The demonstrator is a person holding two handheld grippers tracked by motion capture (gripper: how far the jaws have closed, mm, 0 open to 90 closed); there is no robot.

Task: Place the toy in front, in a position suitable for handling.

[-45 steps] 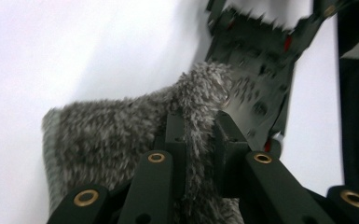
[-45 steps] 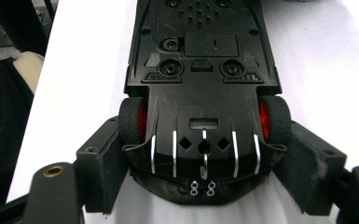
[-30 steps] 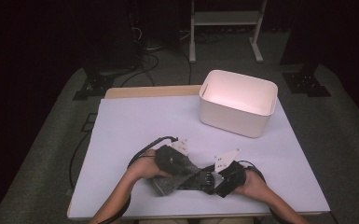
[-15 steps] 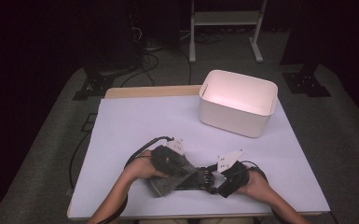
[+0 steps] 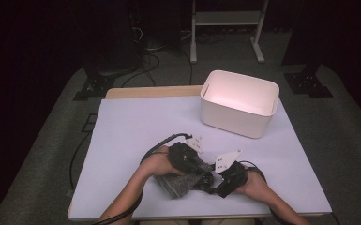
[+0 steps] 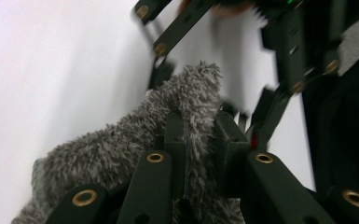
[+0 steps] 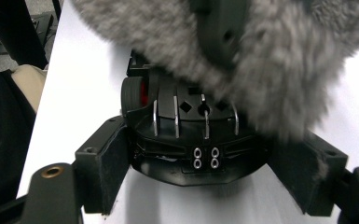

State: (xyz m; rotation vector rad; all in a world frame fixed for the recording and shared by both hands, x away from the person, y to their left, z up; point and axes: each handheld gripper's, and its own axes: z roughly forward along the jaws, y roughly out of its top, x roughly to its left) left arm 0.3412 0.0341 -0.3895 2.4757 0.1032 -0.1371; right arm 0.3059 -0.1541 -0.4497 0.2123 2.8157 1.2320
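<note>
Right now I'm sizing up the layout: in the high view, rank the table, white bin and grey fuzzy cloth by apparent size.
1. table
2. white bin
3. grey fuzzy cloth, partly hidden by the left gripper, so it may be somewhat larger.

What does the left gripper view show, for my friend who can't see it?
Two black tongs pinch a fold of fluffy grey cloth above a white table. Beyond it, blurry, are the other black tongs.
</note>
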